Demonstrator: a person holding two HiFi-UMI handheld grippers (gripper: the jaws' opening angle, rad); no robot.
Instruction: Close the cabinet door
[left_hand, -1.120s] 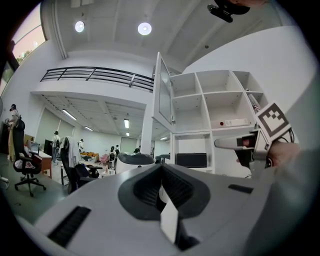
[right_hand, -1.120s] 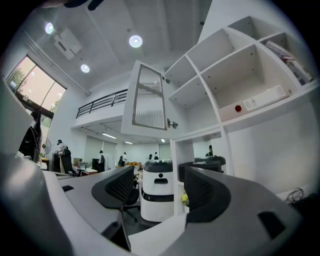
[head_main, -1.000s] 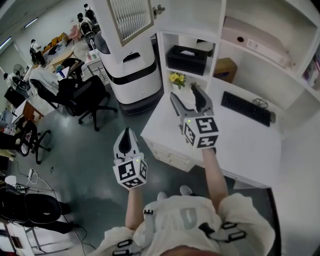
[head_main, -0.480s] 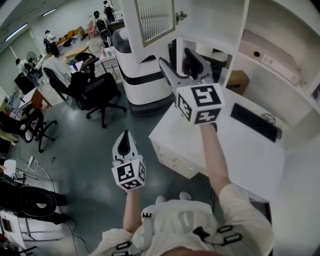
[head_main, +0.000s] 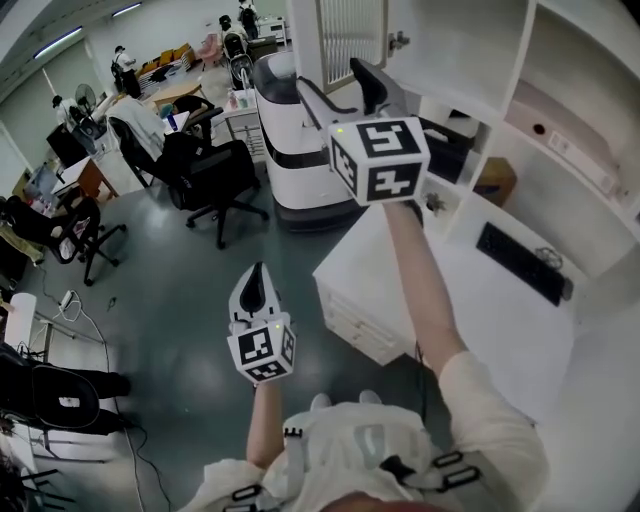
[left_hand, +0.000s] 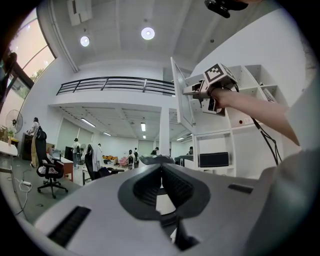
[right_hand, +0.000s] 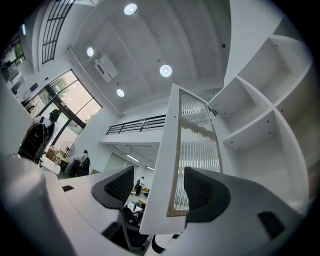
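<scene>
Right gripper (head_main: 335, 85) has risen; jaws straddle cabinet door (right_hand: 196, 135).

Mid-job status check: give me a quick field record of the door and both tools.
cabinet door: open, swung outward, ribbed glass panel
right tool: held high at the door, jaws apart, door's frame edge between them; contact unclear
left tool: held low, jaws together, nothing in them
task state: door not yet closed
</scene>
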